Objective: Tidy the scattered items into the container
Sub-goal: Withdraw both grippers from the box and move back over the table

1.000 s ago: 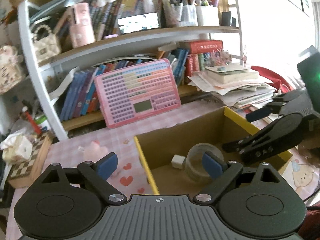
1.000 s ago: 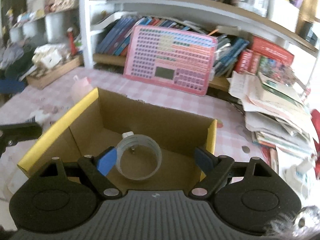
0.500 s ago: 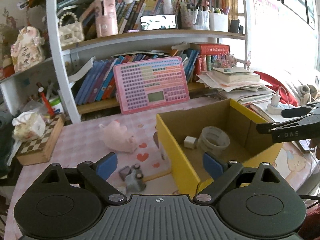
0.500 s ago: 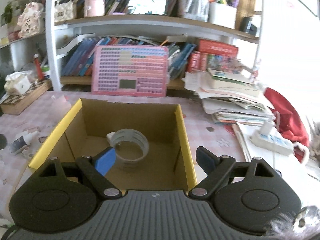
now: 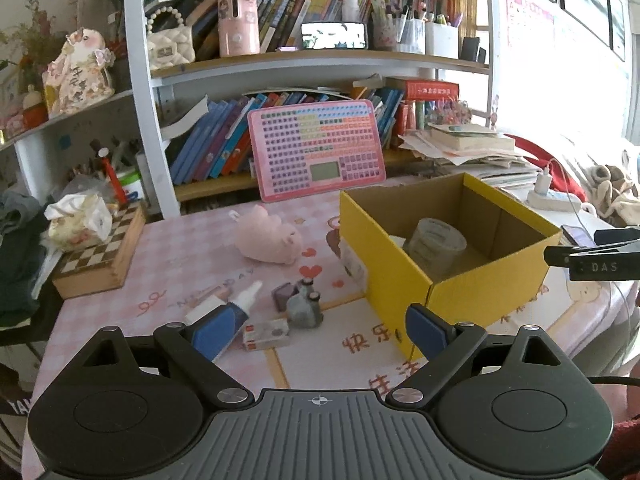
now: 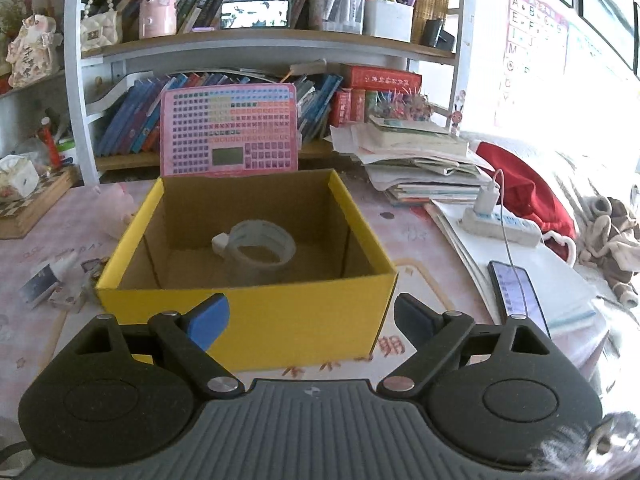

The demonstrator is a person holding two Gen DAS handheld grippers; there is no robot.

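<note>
Pink keyboard toy propped against books at twelve o'clock. Chessboard box at nine with tissues on top. Power strip and phone at three, beside stacked papers.

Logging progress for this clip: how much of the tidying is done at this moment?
Done: a tape roll and a small white block lie inside the yellow box. In hand: nothing; the left tool and right tool are both open and empty. Left: the pink plush pig, white tube, small bottles and small carton on the table.
</note>
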